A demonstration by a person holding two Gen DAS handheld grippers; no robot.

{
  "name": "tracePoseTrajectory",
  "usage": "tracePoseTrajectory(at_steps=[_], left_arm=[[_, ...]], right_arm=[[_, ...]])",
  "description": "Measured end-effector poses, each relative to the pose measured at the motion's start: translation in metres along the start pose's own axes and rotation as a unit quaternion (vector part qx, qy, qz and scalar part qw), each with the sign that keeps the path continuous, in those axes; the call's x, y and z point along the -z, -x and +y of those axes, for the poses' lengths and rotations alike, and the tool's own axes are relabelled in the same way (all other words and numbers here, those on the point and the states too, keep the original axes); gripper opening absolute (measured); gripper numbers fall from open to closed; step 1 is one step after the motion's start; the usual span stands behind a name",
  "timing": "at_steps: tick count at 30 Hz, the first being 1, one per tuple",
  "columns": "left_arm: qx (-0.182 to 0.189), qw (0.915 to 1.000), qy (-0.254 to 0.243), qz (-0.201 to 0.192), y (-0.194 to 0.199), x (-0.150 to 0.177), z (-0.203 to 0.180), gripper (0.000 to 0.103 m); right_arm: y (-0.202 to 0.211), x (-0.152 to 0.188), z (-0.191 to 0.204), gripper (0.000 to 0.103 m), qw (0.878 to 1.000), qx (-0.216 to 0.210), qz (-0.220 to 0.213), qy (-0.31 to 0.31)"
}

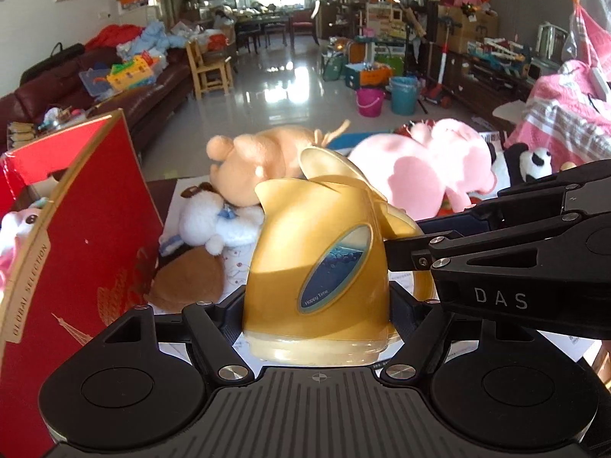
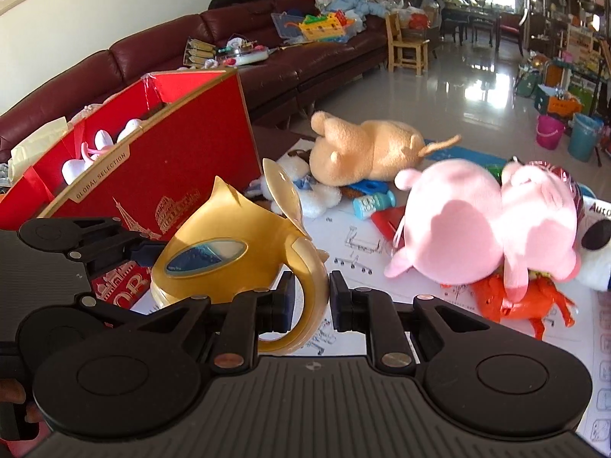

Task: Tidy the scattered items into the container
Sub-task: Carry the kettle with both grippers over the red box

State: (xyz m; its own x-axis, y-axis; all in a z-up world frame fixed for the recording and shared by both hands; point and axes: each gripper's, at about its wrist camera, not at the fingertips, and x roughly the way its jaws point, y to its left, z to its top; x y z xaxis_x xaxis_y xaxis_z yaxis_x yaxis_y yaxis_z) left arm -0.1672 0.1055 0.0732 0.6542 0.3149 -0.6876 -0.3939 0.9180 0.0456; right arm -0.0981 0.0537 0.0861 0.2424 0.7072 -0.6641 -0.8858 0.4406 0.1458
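Observation:
A golden toy kettle (image 1: 317, 263) with its lid flipped open sits between the fingers of my left gripper (image 1: 317, 305), which is closed on its base. My right gripper (image 2: 311, 301) is shut on the kettle's handle (image 2: 309, 297); it enters the left wrist view from the right (image 1: 404, 252). The kettle body (image 2: 214, 263) shows in the right wrist view too, with the left gripper (image 2: 114, 248) at its far side. The red box (image 2: 160, 168), the container, stands open just left of the kettle and holds white and pink plush toys.
On the white paper mat (image 2: 359, 244) lie a tan plush (image 2: 362, 152), a pink plush (image 2: 488, 229), a white dog plush (image 1: 217, 221), a brown plush (image 1: 191, 278), a panda (image 1: 530, 164), an orange toy (image 2: 523, 301) and a small blue bottle (image 2: 372, 202). A brown sofa (image 2: 267, 53) runs behind the box.

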Motion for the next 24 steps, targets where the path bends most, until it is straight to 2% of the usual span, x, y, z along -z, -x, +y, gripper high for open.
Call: tracePoseTrajectory(at_steps=[7,11,19,24], left_arm=[[-0.044,0.9975,0.033,-0.045,0.04,-0.021,0.041,0.075],[-0.078,0.9926,0.063,-0.069,0.063,-0.03,0.081,0.075],[-0.151,0.9783,0.11,-0.089,0.095,-0.049,0.174,0.075],[-0.18,0.9712,0.13,-0.087,0.094,-0.064,0.225,0.075]], right_arm=[[0.009,-0.049,0.037,0.022,0.998,-0.027,-0.035,0.054],[0.003,-0.082,0.072,0.022,0.993,-0.05,-0.051,0.098],[-0.033,-0.149,0.152,0.021,0.975,-0.11,-0.068,0.181],[-0.06,-0.186,0.186,0.022,0.967,-0.136,-0.07,0.205]])
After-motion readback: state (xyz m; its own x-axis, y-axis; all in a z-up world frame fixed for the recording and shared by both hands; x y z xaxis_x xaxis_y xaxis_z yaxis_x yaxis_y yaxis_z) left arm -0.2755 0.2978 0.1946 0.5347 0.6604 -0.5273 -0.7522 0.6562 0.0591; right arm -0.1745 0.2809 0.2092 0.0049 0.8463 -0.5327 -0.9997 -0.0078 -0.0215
